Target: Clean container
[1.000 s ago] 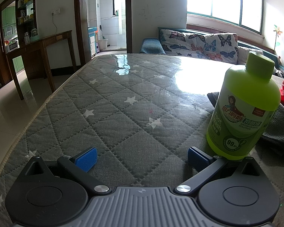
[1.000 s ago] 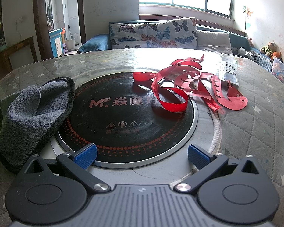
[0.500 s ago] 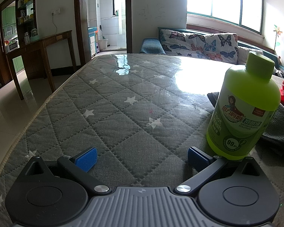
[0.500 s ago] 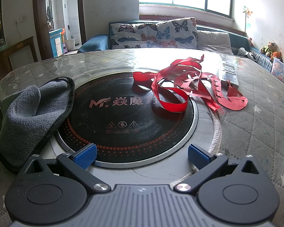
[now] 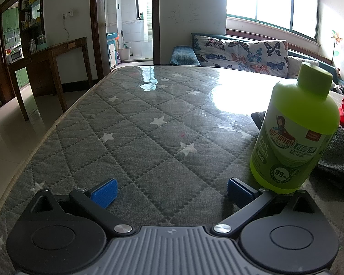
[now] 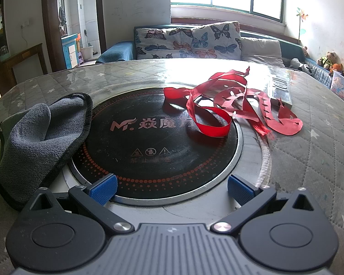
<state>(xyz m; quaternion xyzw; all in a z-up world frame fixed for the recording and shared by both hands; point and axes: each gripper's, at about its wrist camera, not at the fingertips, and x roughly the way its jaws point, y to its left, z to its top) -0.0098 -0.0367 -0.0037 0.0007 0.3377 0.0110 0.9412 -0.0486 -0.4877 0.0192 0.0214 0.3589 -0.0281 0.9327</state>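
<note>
Left gripper (image 5: 170,192) sits low over the quilted, glass-topped table (image 5: 126,142), blue pads spread wide on nothing; the smooth green plastic bottle (image 5: 294,135) stands upright just right of it, hiding part of the grey cloth (image 5: 334,158). Right gripper (image 6: 170,189), equally spread and empty, faces the round black glossy cooktop (image 6: 153,142). Fleecy grey cloth overlaps its left rim, curled red ribbons (image 6: 231,110) lie across its far right; a flat box (image 6: 279,89) behind is hard to make out.

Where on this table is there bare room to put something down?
The widest free patch is the quilted table left of the green bottle, out to the far edge. The near half of the black hob, between the grey cloth and the red ribbons, is bare too. It is crowded around the ribbons and where cloth meets bottle.
</note>
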